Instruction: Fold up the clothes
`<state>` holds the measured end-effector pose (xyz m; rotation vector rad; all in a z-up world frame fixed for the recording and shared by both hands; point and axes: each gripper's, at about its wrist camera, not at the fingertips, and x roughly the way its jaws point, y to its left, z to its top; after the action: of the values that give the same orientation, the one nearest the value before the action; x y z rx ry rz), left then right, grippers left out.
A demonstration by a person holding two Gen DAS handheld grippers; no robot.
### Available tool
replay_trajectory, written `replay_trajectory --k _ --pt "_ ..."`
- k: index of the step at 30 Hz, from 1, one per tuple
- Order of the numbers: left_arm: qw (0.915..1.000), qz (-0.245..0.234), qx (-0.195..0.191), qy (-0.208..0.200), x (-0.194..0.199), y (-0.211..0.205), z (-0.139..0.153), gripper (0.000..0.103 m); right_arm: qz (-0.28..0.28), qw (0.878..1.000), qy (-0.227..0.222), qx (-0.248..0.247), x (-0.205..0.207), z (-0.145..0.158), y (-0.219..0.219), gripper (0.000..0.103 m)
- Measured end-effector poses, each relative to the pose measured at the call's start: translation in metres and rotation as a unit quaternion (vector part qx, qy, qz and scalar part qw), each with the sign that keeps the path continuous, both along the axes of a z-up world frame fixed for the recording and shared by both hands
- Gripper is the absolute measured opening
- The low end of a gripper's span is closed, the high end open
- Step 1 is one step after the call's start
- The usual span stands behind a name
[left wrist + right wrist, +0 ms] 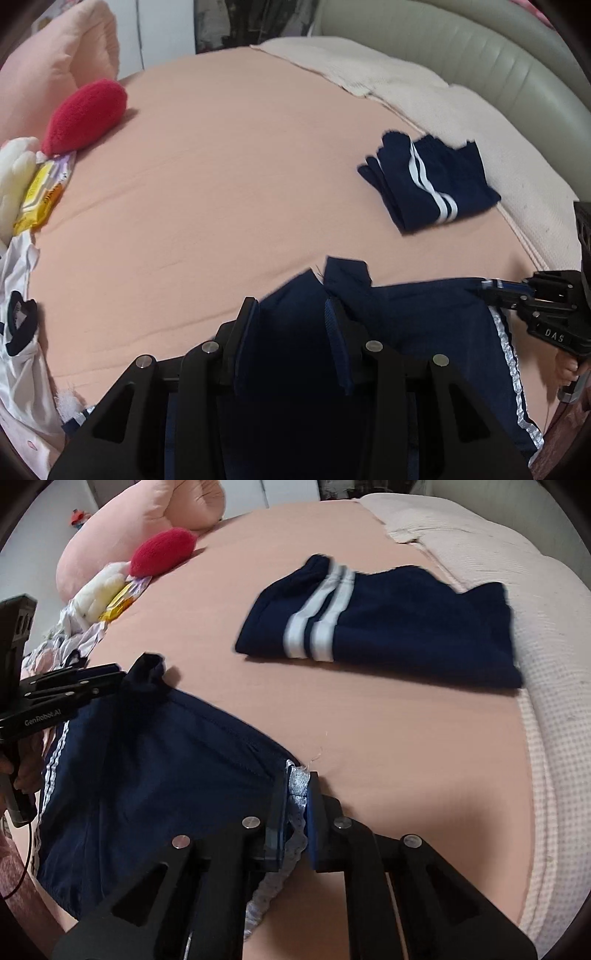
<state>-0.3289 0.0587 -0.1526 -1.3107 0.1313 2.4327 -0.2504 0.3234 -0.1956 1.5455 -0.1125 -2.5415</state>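
The navy shorts (pixel 155 760) hung limp and light (surely slippery), best held by their edges, where the left gripper (pixel 291 314) and right gripper (pixel 297 794) each pinched cloth.

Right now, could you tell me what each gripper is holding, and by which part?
Both hold the unfolded navy shorts: the left gripper by a bunched navy corner, the right gripper by the opposite white-striped side edge, its jaws shut on it.
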Motion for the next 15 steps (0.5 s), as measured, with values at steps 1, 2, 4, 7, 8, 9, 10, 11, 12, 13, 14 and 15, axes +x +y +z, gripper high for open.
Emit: replay_trajectory --k 1,2,4,7,8,9,10,11,12,13,14,15 --pt "0.9999 -0.009 0.002 0.006 0.001 0.001 0.002 0.039 -0.013 1.0 -0.002 0.003 0.002 0.001 0.008 0.007" --pt "0.9997 -0.02 0.004 0.013 0.002 0.003 0.004 0.039 -0.026 1.0 -0.004 0.006 0.004 0.002 0.016 0.006" --pt "0.9988 -0.042 0.007 0.023 0.002 0.008 0.006 0.039 -0.027 1.0 -0.015 -0.004 0.007 0.002 0.025 0.006" --pt "0.9967 -0.078 -0.007 0.022 -0.003 0.027 0.001 0.039 -0.041 0.999 -0.022 -0.023 0.009 0.003 0.036 0.019" --pt "0.9955 -0.091 -0.019 0.018 -0.006 0.036 -0.003 0.039 -0.05 0.998 -0.028 -0.024 0.009 0.001 0.039 0.031" --pt "0.9942 -0.101 -0.036 0.01 -0.01 0.044 -0.009 0.038 -0.047 0.998 -0.028 -0.027 0.009 0.0 0.039 0.036" --pt "0.9927 -0.108 -0.055 0.0 -0.014 0.051 -0.015 0.03 -0.045 0.998 -0.027 -0.03 0.009 -0.001 0.04 0.039" --pt "0.9909 -0.113 -0.072 -0.011 -0.018 0.057 -0.023 0.024 -0.042 0.998 -0.027 -0.032 0.009 -0.001 0.04 0.044" --pt "0.9897 -0.116 -0.083 -0.013 -0.02 0.06 -0.028 0.023 -0.032 0.999 -0.019 -0.024 0.007 -0.002 0.035 0.044" --pt "0.989 -0.119 -0.087 -0.007 -0.02 0.062 -0.029 0.021 -0.023 1.0 -0.012 -0.017 0.006 -0.003 0.031 0.043" --pt "0.9891 -0.118 -0.088 0.0 -0.019 0.064 -0.027 0.018 -0.014 1.0 -0.005 -0.009 0.005 -0.004 0.027 0.027" --pt "0.9904 -0.108 -0.086 0.011 -0.019 0.062 -0.023 0.012 -0.011 1.0 -0.001 -0.004 0.003 -0.004 0.021 0.007"
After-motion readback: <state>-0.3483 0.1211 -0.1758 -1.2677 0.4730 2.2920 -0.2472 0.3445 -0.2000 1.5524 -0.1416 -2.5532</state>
